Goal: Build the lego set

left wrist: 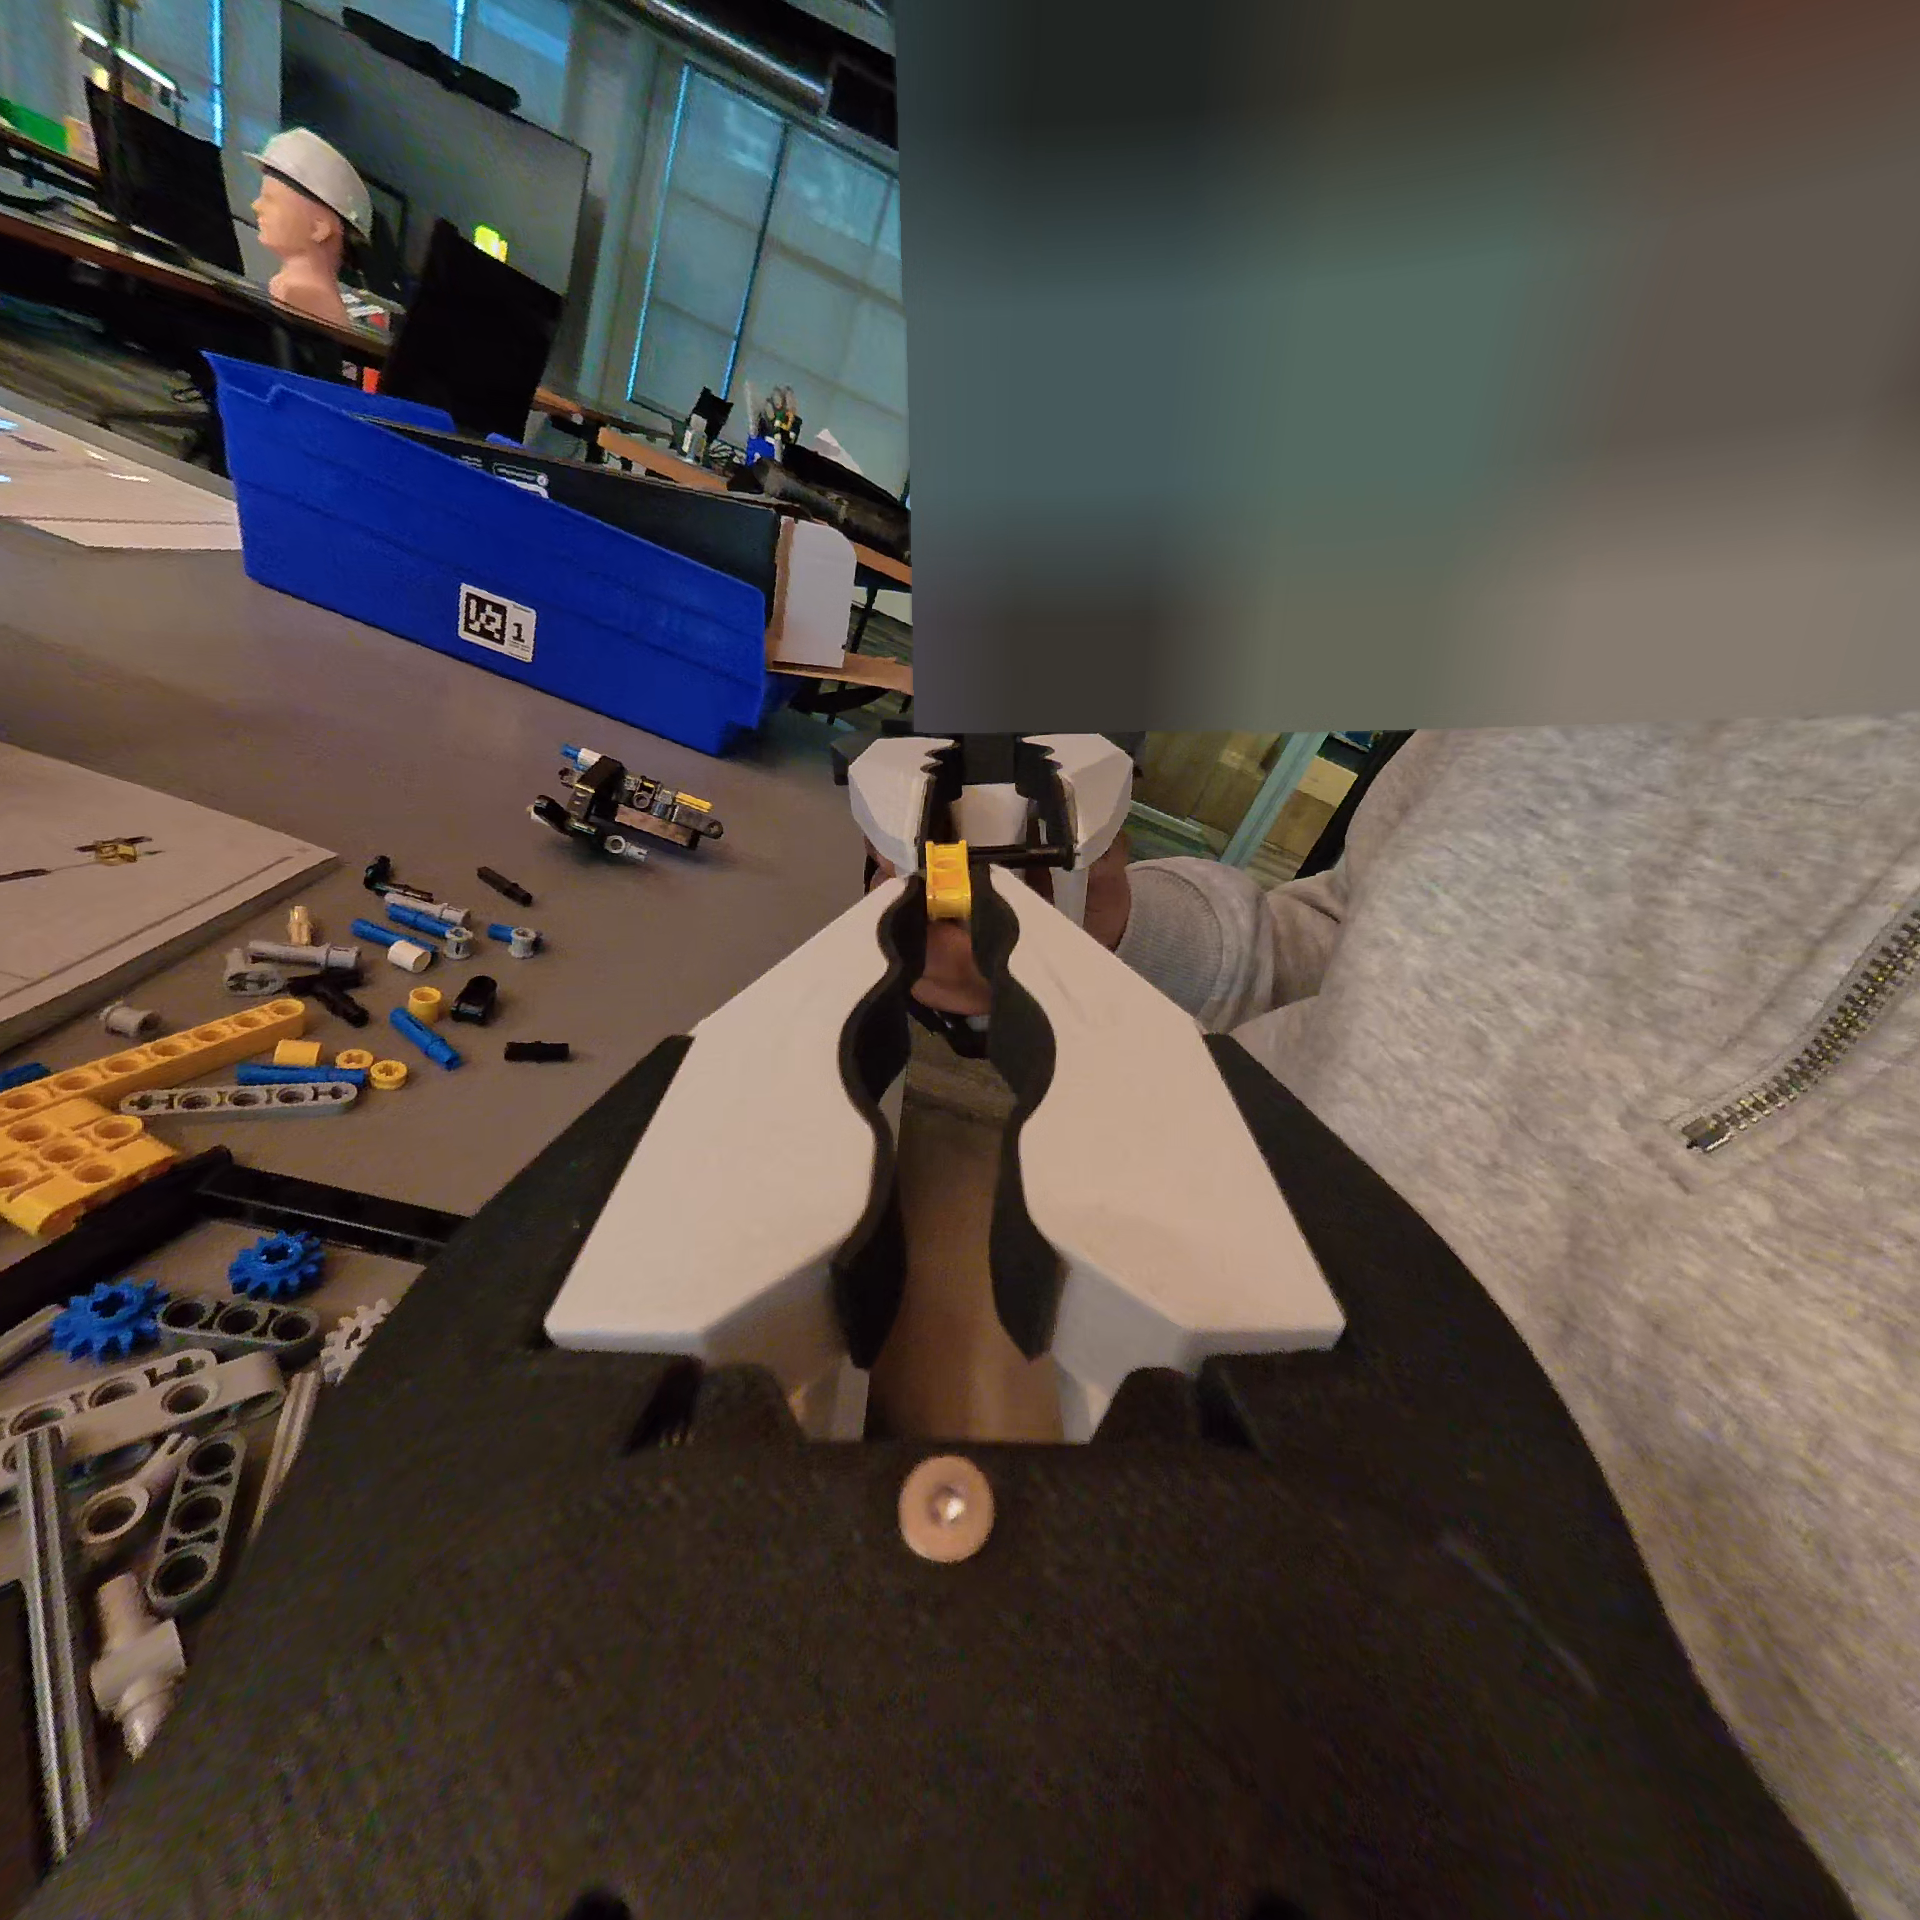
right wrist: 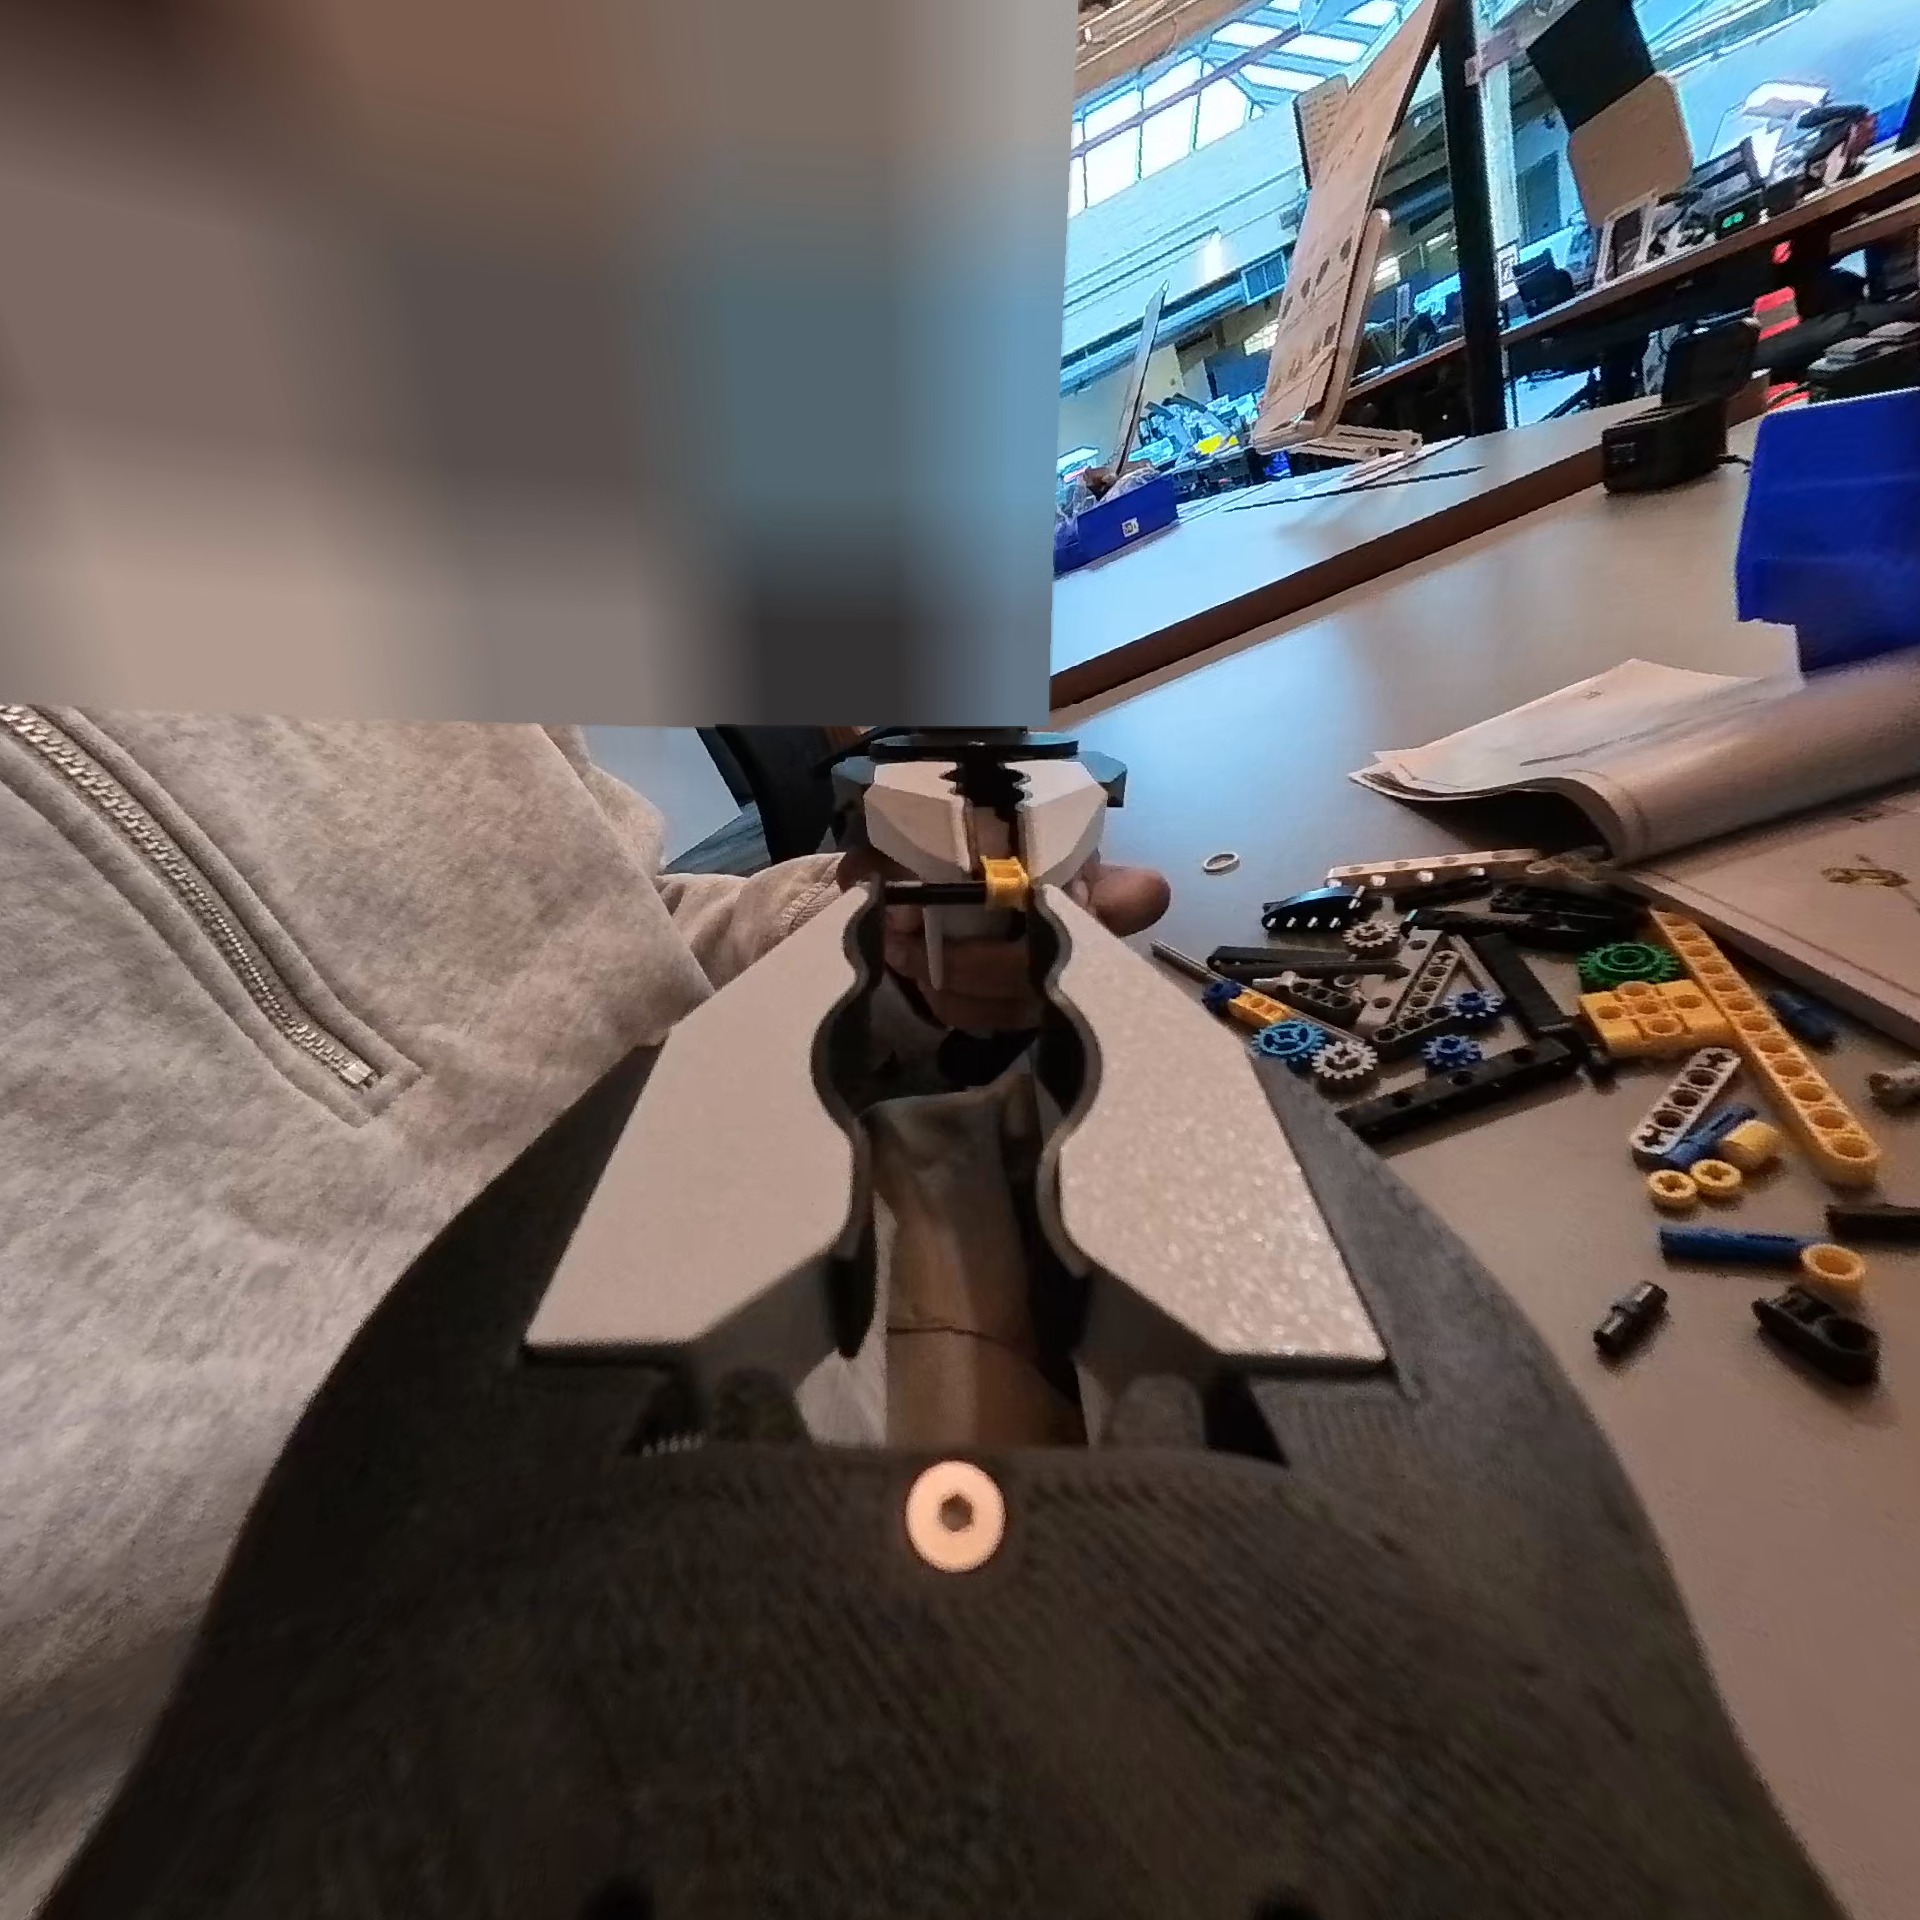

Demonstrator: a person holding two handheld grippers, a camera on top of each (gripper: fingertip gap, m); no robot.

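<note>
Held in the air in front of the person's grey hoodie (left wrist: 1558, 1143), the black axle (left wrist: 1023, 856) runs crosswise between the two facing grippers. The left gripper (left wrist: 948, 883) is clamped on the yellow connector (left wrist: 948, 881) at one end of the axle; the right gripper (right wrist: 940, 891) pinches its other end.

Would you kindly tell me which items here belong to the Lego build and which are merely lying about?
In use:
left claw
yellow connector
black axle
right claw
loose Lego parts
instruction booklet

Lying about:
blue bin
mannequin head with white hard hat
</note>
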